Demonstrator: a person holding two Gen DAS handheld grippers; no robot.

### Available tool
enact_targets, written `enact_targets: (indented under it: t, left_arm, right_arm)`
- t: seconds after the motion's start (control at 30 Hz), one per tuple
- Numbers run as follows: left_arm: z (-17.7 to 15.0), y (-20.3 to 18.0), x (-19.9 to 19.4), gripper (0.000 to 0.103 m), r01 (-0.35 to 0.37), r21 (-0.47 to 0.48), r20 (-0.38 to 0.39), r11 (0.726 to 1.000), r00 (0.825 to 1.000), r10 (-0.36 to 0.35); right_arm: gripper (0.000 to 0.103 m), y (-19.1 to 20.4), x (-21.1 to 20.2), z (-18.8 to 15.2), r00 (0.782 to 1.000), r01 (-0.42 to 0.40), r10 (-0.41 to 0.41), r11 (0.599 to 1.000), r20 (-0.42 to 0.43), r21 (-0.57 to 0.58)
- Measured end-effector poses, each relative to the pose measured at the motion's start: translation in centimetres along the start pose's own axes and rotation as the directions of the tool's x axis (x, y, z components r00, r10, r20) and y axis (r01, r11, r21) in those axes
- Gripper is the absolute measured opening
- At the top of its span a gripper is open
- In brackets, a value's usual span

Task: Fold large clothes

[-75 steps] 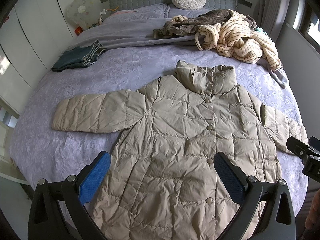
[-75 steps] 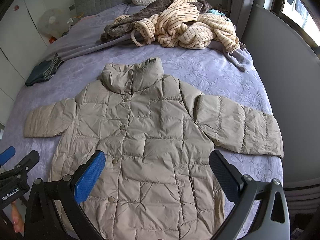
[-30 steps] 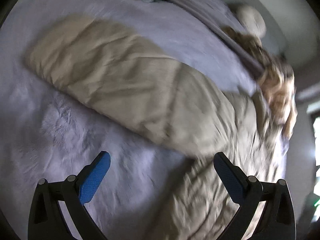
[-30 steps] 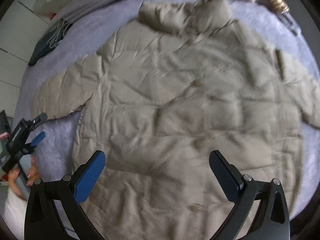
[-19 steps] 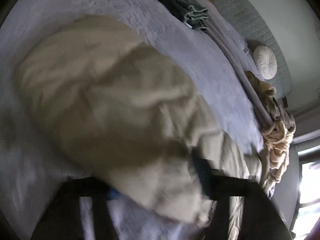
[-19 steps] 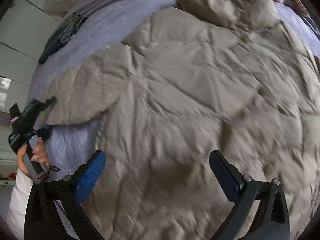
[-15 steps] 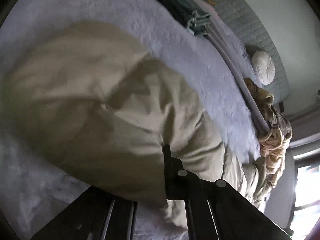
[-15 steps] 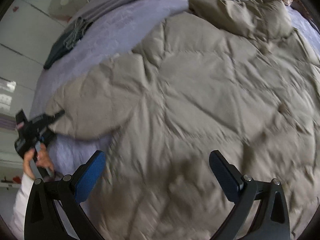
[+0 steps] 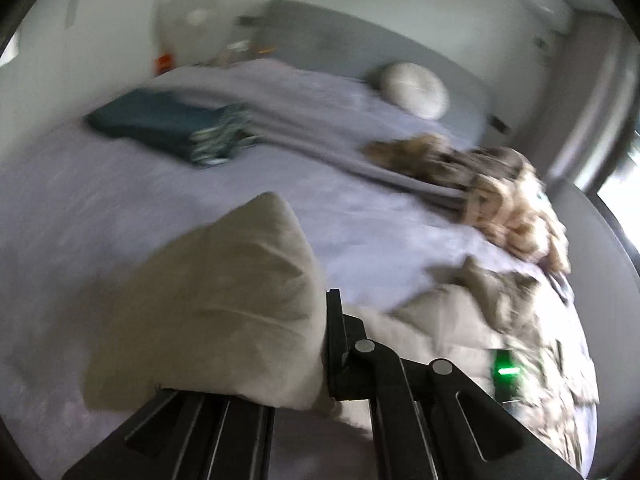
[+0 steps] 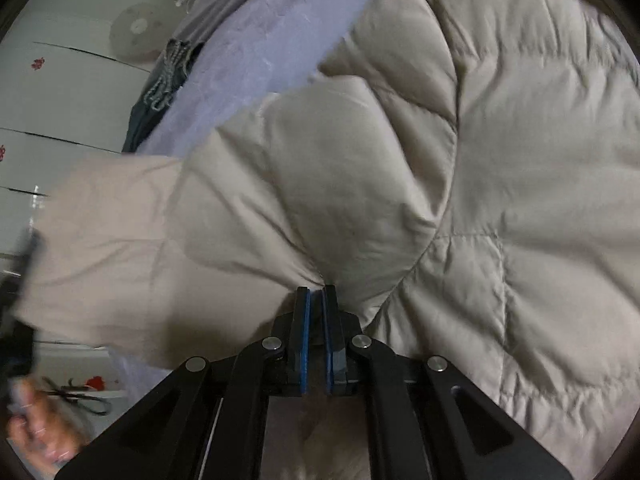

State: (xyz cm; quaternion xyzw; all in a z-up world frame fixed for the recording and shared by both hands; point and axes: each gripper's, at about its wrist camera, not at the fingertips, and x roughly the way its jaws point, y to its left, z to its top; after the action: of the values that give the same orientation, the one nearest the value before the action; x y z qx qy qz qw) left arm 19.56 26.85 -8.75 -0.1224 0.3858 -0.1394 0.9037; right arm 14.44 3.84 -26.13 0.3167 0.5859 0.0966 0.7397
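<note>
Fold barely begun. Left gripper (image 9: pixel 326 344) clamps the beige puffer coat's sleeve (image 9: pixel 224 304), lifted; right gripper (image 10: pixel 316 300) pinches its body (image 10: pixel 500 160). Everything else remains unfolded.

A home bedroom: a wide bed (image 9: pixel 168 208) under a lilac cover fills the frame, its grey padded headboard (image 9: pixel 344 40) along the top with a round white cushion (image 9: pixel 414 89) against it. Loose clothes (image 9: pixel 492 196) are heaped at right, a folded dark garment (image 9: pixel 160 124) at upper left, pale wardrobe doors (image 10: pixel 52 112) beside the bed.
</note>
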Motion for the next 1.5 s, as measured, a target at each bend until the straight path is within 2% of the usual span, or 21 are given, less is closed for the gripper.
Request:
enact_targets:
  t: [0.2,0.3,0.37,0.5,0.6,0.7,0.77,0.8,0.83,0.87,0.9,0.93,1.07,1.17,1.2,1.27,1.3,1.33,1.4,1.43,1.5]
  left_arm:
    - [-0.2,-11.6,1.8,0.006,0.167,0.148,-0.037,0.975,0.986,-0.163]
    - [-1.6,-17.7,3.6,0.006,0.215,0.224,-0.093,0.951,0.976,-0.198]
    - [-3.5,-21.8,5.3,0.006,0.251,0.274,-0.157,0.929,0.964,-0.214]
    - [-9.4,-29.1,10.6,0.006,0.254,0.396,-0.295,0.883,0.945,-0.139]
    - [-13.8,-31.9,13.5,0.006,0.200,0.489,-0.329,0.849,0.944,-0.033]
    - [-16.6,-32.1,14.6,0.007,0.155,0.548,-0.336,0.822,0.941,0.046]
    - [-16.9,-31.7,14.7,0.009,0.146,0.560,-0.317,0.815,0.947,0.049]
    - [-16.9,-31.6,14.2,0.024,0.154,0.553,-0.324,0.819,0.945,0.042]
    - [-17.0,-31.3,13.9,0.055,0.168,0.542,-0.336,0.824,0.941,0.030]
    - [-16.8,-31.1,13.4,0.068,0.148,0.542,-0.321,0.827,0.946,0.041]
    - [-16.5,-30.7,12.9,0.088,0.116,0.552,-0.294,0.826,0.954,0.062]
    - [-16.1,-30.2,12.1,0.095,0.114,0.550,-0.280,0.827,0.958,0.054]
    - [-14.4,-27.8,9.7,0.095,0.131,0.505,-0.276,0.853,0.961,0.016]
    - [-12.3,-24.6,6.7,0.095,0.141,0.429,-0.248,0.892,0.968,-0.034]
    - [-11.5,-23.1,5.9,0.095,0.145,0.393,-0.243,0.908,0.969,-0.050]
    - [-9.7,-19.5,5.0,0.095,0.130,0.304,-0.230,0.944,0.971,-0.059]
    - [-8.8,-17.6,5.1,0.095,0.111,0.254,-0.234,0.961,0.971,-0.051]
    - [-8.0,-15.9,5.8,0.095,0.092,0.213,-0.239,0.973,0.970,-0.039]
    - [-7.0,-11.6,6.8,0.095,0.057,0.086,-0.260,0.995,0.965,-0.033]
    - [-6.7,-9.3,7.7,0.095,0.066,-0.001,-0.286,0.998,0.956,-0.063]
    - [-6.6,-5.4,10.0,0.095,0.087,-0.168,-0.341,0.982,0.929,-0.141]
  right_arm:
    - [0.004,-1.7,-2.1,-0.1,0.995,-0.085,0.085,0.996,-0.052,0.017]
    - [0.004,-4.2,-6.8,-0.9,0.995,-0.104,0.104,0.994,-0.002,0.043]
    - [0.004,-7.0,-11.6,-1.4,0.996,-0.064,0.060,0.997,0.072,0.053]
    - [0.005,-13.2,-19.6,-2.3,0.980,0.057,-0.077,0.992,0.185,0.112]
    - [0.006,-17.3,-23.5,-3.4,0.963,0.125,-0.157,0.980,0.217,0.155]
    - [0.006,-19.5,-24.9,-4.2,0.962,0.136,-0.176,0.972,0.207,0.193]
    - [0.006,-20.4,-25.1,-4.5,0.964,0.125,-0.169,0.970,0.206,0.209]
    - [0.006,-20.6,-25.1,-4.5,0.965,0.121,-0.165,0.970,0.204,0.212]
    - [0.006,-20.8,-24.8,-4.3,0.966,0.118,-0.162,0.970,0.203,0.214]
    - [0.006,-21.1,-25.2,-4.5,0.966,0.115,-0.160,0.970,0.204,0.214]
    - [0.006,-20.8,-25.0,-4.1,0.966,0.118,-0.161,0.971,0.203,0.210]
    - [0.007,-20.3,-24.8,-3.5,0.965,0.125,-0.166,0.972,0.202,0.201]
    - [0.007,-18.0,-23.7,-2.2,0.962,0.165,-0.194,0.974,0.195,0.153]
    - [0.010,-15.6,-23.6,-1.5,0.954,0.214,-0.226,0.973,0.195,0.082]
    - [0.016,-14.3,-23.5,-1.1,0.950,0.237,-0.241,0.971,0.200,0.043]
    - [0.069,-11.7,-23.1,-0.6,0.940,0.277,-0.262,0.960,0.220,-0.038]
    - [0.075,-10.1,-22.9,-0.4,0.933,0.291,-0.263,0.953,0.244,-0.087]
    - [0.076,-8.8,-22.6,-0.3,0.928,0.309,-0.266,0.941,0.262,-0.136]
    - [0.076,-4.5,-21.1,0.0,0.902,0.396,-0.312,0.874,0.298,-0.282]
    - [0.076,-3.0,-20.3,-0.2,0.886,0.437,-0.336,0.836,0.319,-0.333]
    - [0.076,-0.4,-18.6,-0.4,0.858,0.502,-0.374,0.758,0.352,-0.416]
